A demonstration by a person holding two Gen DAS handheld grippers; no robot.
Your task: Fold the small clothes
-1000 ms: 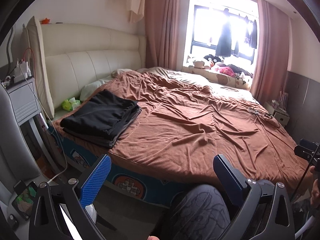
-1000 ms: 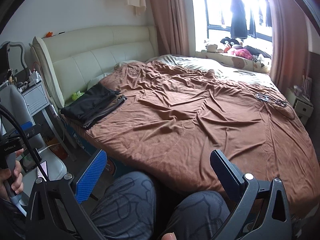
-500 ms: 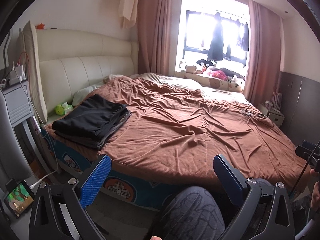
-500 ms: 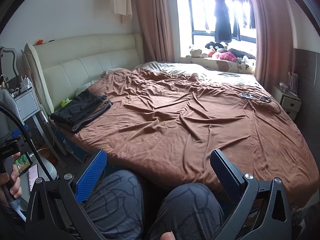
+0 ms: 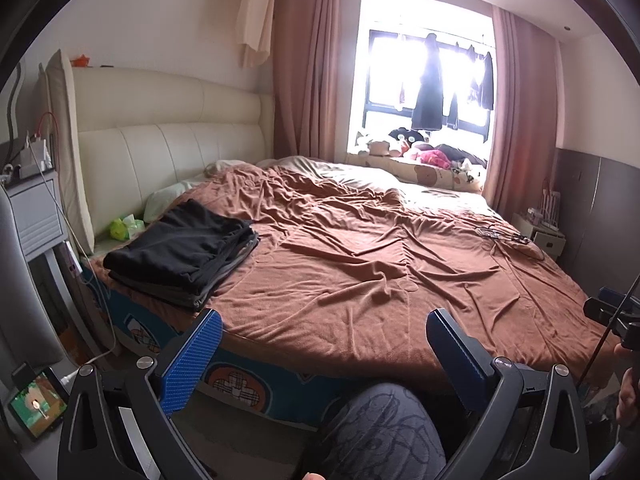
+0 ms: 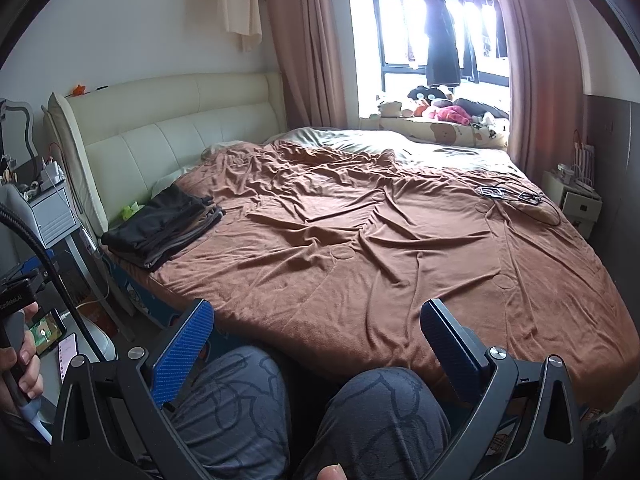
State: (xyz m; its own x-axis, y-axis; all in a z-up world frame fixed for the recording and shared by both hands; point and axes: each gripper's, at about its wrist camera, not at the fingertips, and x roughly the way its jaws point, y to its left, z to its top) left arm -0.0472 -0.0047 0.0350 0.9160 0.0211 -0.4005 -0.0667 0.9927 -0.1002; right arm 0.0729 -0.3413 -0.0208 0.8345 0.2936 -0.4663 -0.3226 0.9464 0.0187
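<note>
A stack of folded dark clothes [image 5: 182, 254] [image 6: 164, 226] lies on the near left corner of the bed, by the headboard. The bed is covered with a wrinkled brown blanket [image 5: 360, 264] [image 6: 380, 240]. My left gripper [image 5: 324, 344] is held open in the air in front of the bed's near edge, above a person's knee [image 5: 384, 432], with nothing between its fingers. My right gripper [image 6: 316, 336] is also open and empty, held above both knees [image 6: 312, 416], well short of the clothes.
A cream headboard [image 5: 160, 152] stands at the left, a grey bedside cabinet [image 5: 32, 216] beside it. A phone [image 5: 38, 408] lies on the floor. Cables [image 6: 508, 196] rest on the blanket's far right. Soft toys [image 6: 440, 114] sit by the window; a nightstand [image 6: 576, 196] stands right.
Both grippers have tilted upward and drawn back slightly, so the bed sits lower in both views and more wall and window shows. Both stay open and empty; the folded stack has not moved.
</note>
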